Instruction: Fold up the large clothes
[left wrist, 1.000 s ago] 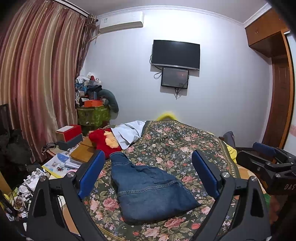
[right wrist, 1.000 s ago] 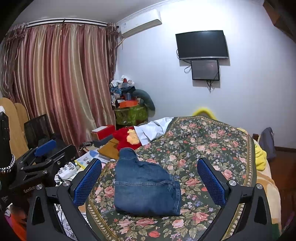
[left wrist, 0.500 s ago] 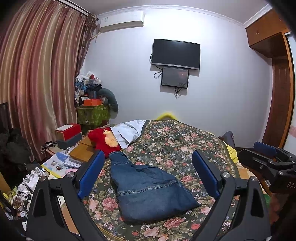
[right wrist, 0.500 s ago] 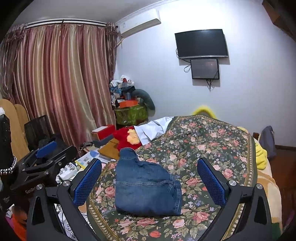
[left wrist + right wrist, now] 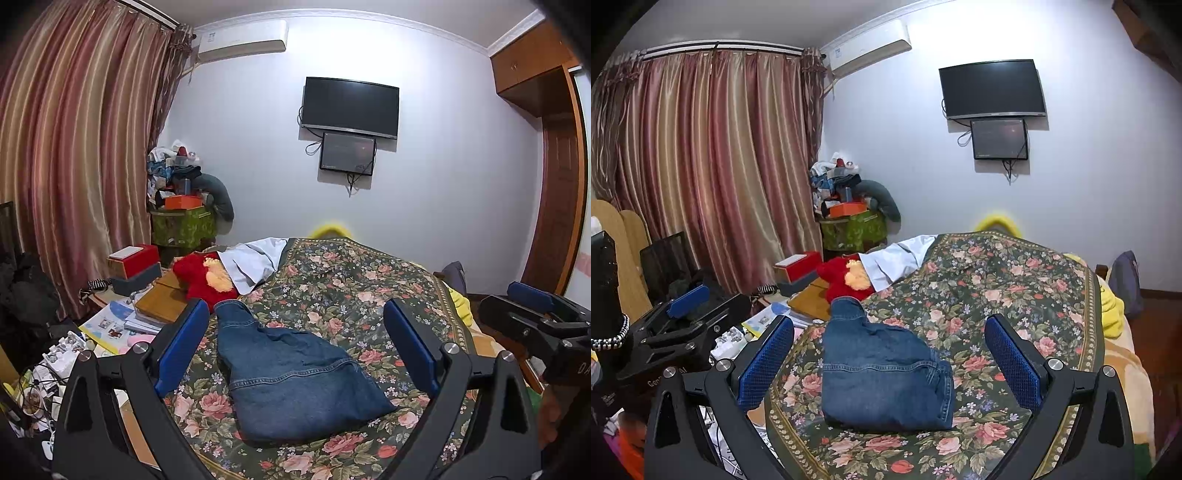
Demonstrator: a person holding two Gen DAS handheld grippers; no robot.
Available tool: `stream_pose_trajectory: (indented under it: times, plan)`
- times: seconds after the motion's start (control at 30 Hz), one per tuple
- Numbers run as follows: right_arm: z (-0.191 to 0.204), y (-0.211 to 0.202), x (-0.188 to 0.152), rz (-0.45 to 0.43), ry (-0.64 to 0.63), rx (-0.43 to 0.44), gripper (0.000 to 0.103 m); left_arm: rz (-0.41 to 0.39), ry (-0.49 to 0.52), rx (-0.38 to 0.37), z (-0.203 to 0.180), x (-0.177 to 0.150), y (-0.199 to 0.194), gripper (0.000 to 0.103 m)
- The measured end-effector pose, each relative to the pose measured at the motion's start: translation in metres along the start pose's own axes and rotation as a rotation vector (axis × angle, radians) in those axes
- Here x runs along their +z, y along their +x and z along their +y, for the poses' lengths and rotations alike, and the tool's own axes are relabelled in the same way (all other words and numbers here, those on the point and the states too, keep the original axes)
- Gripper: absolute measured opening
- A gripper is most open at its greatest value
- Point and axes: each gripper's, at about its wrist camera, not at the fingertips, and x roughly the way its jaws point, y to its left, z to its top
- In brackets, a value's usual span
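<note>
Folded denim garment (image 5: 295, 373) lies lower centre of the frame on the floral bedspread (image 5: 354, 291), one narrow end pointing toward the upper left, not touched by either tool. Left gripper (image 5: 295, 347) fingers spread wide apart, nothing between the blue pads (image 5: 183, 345); right gripper (image 5: 888, 365) likewise wide apart and empty, pads (image 5: 1012, 363) flanking the denim in frame. Readable writing is scarce: the left wrist view catches partial white letters "DA" on the other tool's black body at the right edge; the right wrist view shows "Gen" on the other tool at lower left, rest cut off. Label on the air conditioner (image 5: 242, 38) too small to read. Right wrist view alone shows the full curtain (image 5: 713, 166) rail, tan rounded boards at far left and a beaded cord at the left edge; the left wrist view alone shows the wooden cabinet (image 5: 532, 74) and door at upper right, plus clutter of small items on the floor at lower left. Both show the wall TV (image 5: 351, 105) with a smaller screen (image 5: 347, 152) under it, red plush toy (image 5: 207, 275) and red box (image 5: 135, 256) mid-left, and a green bin piled with stuff.
</note>
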Motion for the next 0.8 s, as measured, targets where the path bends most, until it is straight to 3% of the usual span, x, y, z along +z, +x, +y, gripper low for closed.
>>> stream_pose_trajectory:
  times: [0.33, 0.8]
  plan:
    - [0.0025, -0.0013, 0.0005, -0.007, 0.006, -0.008, 0.103, 0.023, -0.017, -0.053, 0.0031, 0.0015, 0.0040, 0.096]
    - [0.0082, -0.0021, 0.0011, -0.007, 0.013, -0.010, 0.103, 0.018, -0.008, -0.041, 0.0007, 0.0015, 0.0046, 0.096]
